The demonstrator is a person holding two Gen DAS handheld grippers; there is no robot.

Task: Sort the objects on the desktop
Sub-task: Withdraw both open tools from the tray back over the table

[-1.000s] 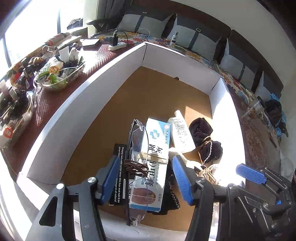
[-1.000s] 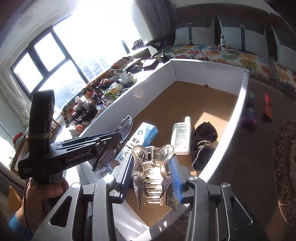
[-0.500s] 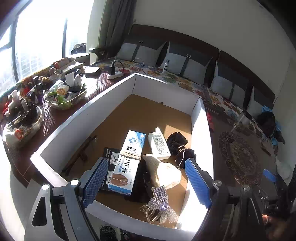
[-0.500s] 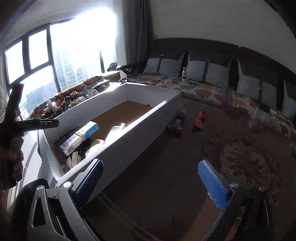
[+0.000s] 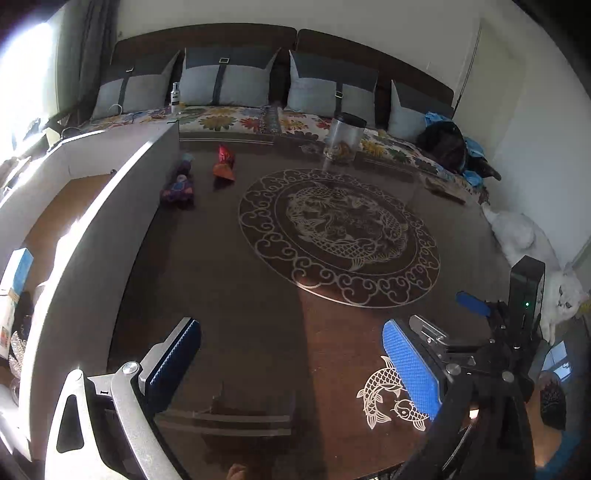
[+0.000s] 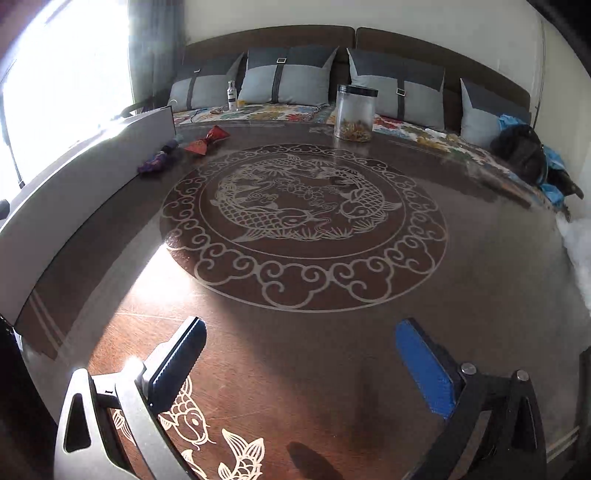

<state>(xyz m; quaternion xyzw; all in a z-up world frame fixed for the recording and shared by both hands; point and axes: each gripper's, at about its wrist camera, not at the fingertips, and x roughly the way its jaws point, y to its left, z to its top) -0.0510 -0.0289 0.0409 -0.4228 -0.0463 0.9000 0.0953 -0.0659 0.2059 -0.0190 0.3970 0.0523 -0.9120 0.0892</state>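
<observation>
Both grippers gape empty over the dark table, left gripper [image 5: 291, 363] having just widened. Purple pouch [image 5: 178, 186] and red pouch [image 5: 224, 164] lie upper left beside the white box [image 5: 110, 221], long axes pointing away; left gripper nearer, right gripper [image 6: 299, 365] farther.

Sunlit sitting room with a dark bench sofa along pale walls

A dark glossy table [image 6: 332, 306] bearing a pale fish-and-cloud medallion [image 6: 303, 225] fills the foreground. Behind it runs a sofa [image 5: 280, 118] with a floral seat, grey cushions [image 6: 288, 75] and a dark headboard against a cream wall [image 5: 369, 22]. Hard daylight pours through a window [image 6: 55, 74] on the left, beside a grey curtain [image 6: 155, 48].
</observation>
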